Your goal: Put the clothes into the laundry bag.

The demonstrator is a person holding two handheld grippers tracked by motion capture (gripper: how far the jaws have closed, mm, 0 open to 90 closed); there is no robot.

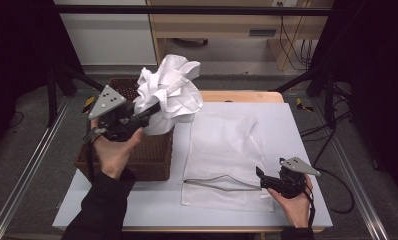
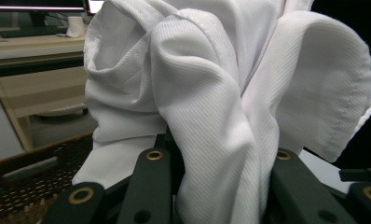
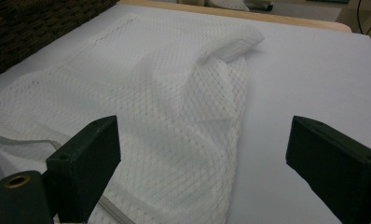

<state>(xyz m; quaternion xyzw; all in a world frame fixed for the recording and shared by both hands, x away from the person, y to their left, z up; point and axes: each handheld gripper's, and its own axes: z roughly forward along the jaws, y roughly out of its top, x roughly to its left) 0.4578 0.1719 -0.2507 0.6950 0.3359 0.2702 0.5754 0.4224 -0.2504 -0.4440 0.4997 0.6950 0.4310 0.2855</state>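
Observation:
A bunched white cloth hangs in the air above a dark wicker basket at the table's left. My left gripper is shut on the cloth's lower part, and in the left gripper view the cloth bulges up between both jaws of the left gripper. A white mesh bag lies flat on the table to the basket's right, its grey zipper edge facing me. My right gripper rests open at the bag's near right corner. The right gripper view shows the mesh bag ahead of the wide-apart jaws of the right gripper.
The white table top has bare room to the bag's right and along the front edge. Black frame posts stand at the back corners. The basket's wall borders the mesh on the left in the right gripper view.

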